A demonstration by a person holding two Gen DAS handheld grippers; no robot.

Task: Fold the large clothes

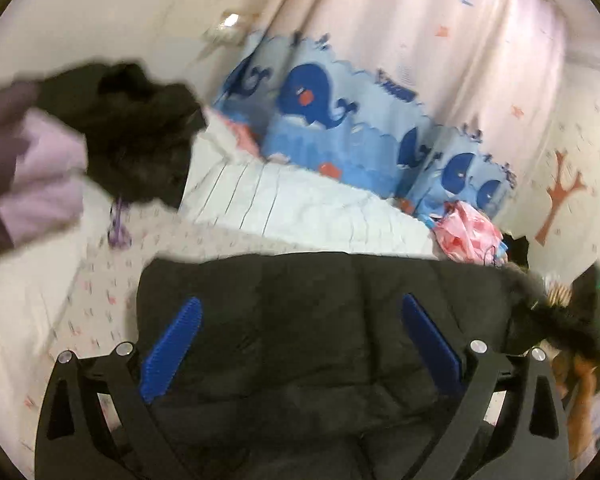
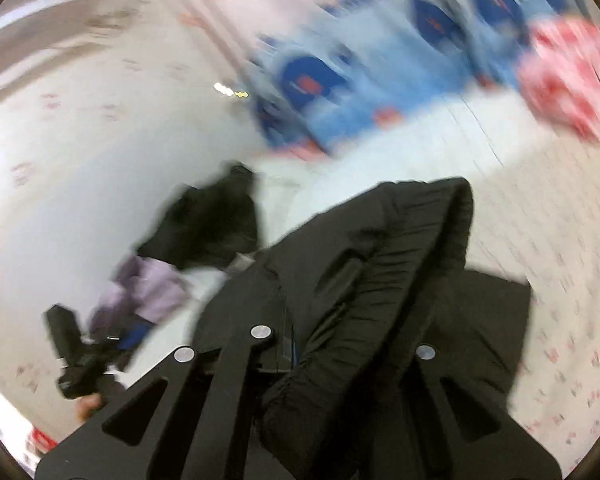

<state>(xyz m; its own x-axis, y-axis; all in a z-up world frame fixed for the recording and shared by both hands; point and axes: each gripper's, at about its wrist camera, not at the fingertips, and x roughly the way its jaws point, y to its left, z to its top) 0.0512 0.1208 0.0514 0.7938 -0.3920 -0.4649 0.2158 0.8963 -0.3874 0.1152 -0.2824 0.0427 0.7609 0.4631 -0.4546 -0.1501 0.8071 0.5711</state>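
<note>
Bed: white sheet (image 1: 308,208), whale curtain (image 1: 340,120) at 12 o'clock.
Left gripper (image 1: 298,344): released, above black puffy coat (image 1: 320,320).
Right gripper (image 2: 340,344): grasping coat's ribbed edge.
Tip: lift slowly, keep fold flat.

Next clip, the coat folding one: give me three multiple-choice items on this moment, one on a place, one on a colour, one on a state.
1. Where does the black coat lie?
A. on the bed
B. on a chair
C. on a hanger

2. What colour are the pads of the left gripper?
A. red
B. blue
C. green

3. How do the left gripper's jaws stand?
A. shut on the coat
B. shut on a pink bag
C. open

Answers: 1 A, the coat spreads over the patterned sheet of the bed. 2 B, both pads show blue. 3 C, the pads stand wide apart over the coat.
</note>
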